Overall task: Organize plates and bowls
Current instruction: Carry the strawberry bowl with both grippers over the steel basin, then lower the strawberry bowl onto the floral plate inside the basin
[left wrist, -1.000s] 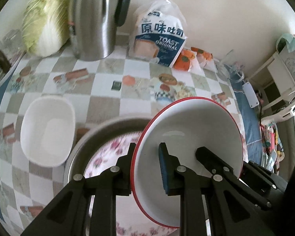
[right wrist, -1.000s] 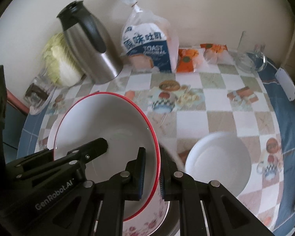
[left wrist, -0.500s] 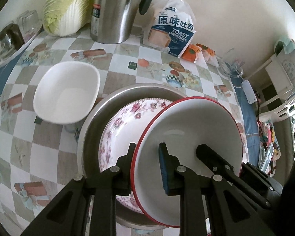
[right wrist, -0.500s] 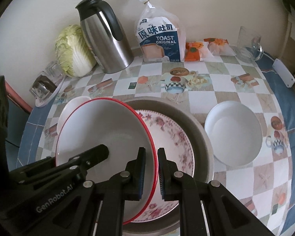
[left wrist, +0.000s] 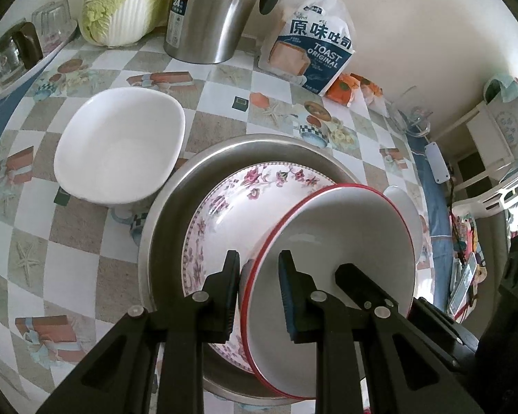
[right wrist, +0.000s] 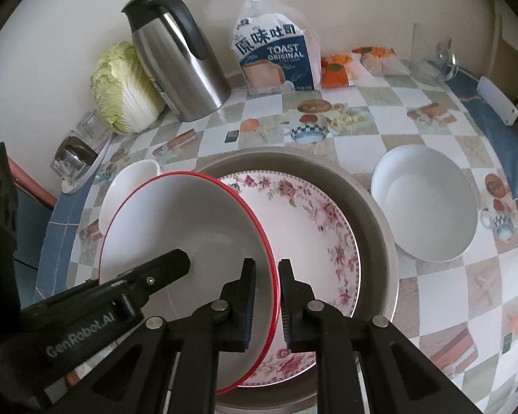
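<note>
Both grippers hold a white red-rimmed bowl (left wrist: 338,227) by opposite rims, tilted, just above a floral plate (left wrist: 224,203) that lies in a steel pan (left wrist: 176,186). My left gripper (left wrist: 257,286) is shut on the bowl's left rim. My right gripper (right wrist: 266,293) is shut on the bowl's right rim (right wrist: 190,220). The floral plate (right wrist: 314,227) and the steel pan (right wrist: 373,207) show beneath it. A squarish white bowl (left wrist: 121,145) sits left of the pan. A round white bowl (right wrist: 424,207) sits right of it.
Along the wall stand a cabbage (right wrist: 124,86), a steel thermos jug (right wrist: 176,58), a toast bag (right wrist: 276,55), orange snack packs (right wrist: 338,65) and a glass jug (right wrist: 442,55). A tray with glasses (right wrist: 76,158) is at far left. The checked tablecloth (right wrist: 362,120) covers the table.
Both grippers have carried the red-rimmed bowl back and lower over the pan. The floral plate has come into fuller view beneath it. The grips are unchanged.
</note>
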A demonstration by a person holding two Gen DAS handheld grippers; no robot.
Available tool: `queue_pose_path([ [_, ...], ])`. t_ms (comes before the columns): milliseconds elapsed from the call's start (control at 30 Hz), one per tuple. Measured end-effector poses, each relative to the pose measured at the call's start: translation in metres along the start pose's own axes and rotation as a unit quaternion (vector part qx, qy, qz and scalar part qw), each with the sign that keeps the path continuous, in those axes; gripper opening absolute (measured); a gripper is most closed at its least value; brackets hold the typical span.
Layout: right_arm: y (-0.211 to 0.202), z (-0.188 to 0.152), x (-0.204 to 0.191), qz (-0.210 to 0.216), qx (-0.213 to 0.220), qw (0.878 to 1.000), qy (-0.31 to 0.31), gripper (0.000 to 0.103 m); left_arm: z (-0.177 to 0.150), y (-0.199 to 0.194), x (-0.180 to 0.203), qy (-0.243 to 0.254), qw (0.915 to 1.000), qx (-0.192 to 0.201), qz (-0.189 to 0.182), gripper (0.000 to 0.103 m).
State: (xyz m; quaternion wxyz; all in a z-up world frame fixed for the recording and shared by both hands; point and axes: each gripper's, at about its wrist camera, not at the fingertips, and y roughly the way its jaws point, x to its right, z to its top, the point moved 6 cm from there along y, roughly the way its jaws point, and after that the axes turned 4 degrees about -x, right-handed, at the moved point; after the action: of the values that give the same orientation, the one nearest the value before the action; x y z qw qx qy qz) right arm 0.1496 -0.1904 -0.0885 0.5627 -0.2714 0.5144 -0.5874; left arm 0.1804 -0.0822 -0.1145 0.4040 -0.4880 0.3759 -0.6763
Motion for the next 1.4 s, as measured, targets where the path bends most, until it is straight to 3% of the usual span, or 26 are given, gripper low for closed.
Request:
queue_pose_path([
  [833,0.016,-0.002,0.011,-0.012,-0.015,1.000,0.007,0.016,0.001,0.016,0.003,0.011,0.9997,-0.019,0.004,0.022],
  [1400,0.027,0.000,0.013,0.002,-0.018,1.000,0.002,0.016,0.001,0.028,-0.006,-0.010,0.9995,-0.029,-0.002,0.022],
])
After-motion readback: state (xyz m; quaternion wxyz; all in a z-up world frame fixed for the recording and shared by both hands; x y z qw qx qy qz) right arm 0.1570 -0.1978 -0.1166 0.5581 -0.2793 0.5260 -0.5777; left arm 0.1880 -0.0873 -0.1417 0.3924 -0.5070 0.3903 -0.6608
